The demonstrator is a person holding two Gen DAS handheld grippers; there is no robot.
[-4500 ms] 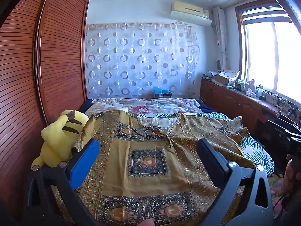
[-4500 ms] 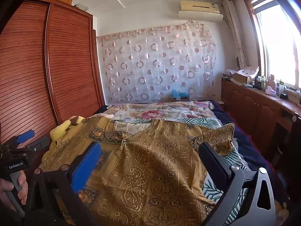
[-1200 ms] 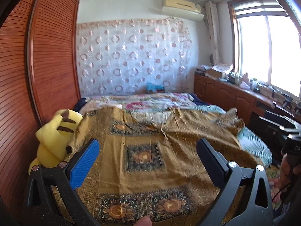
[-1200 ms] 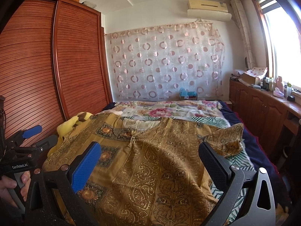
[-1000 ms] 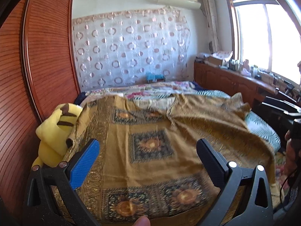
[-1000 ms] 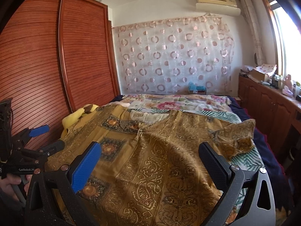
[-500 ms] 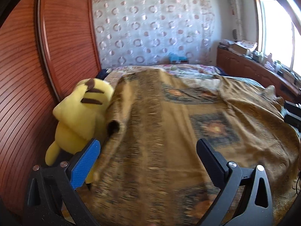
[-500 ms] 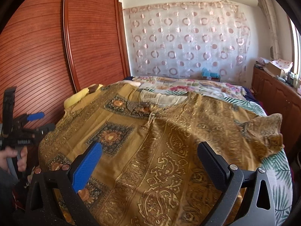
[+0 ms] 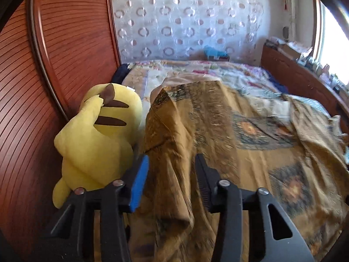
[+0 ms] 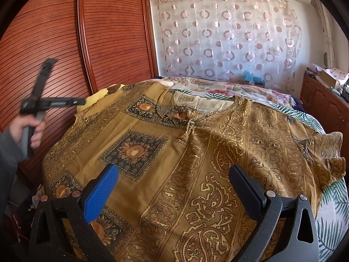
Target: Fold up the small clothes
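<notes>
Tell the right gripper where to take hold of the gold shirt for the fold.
Take the gold shirt by its crumpled sleeve at the bed's window-side edge, approaching from that open side: there the cloth bunches into a pinchable ridge. The right gripper hovers open.

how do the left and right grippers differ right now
The left gripper has just been closing, its jaws narrow around a raised fold of the gold shirt; the right gripper stands wide with nothing between its jaws. The left is at the shirt's edge beside the yellow plush toy; the right is over the shirt's front. Both have one blue pad.
</notes>
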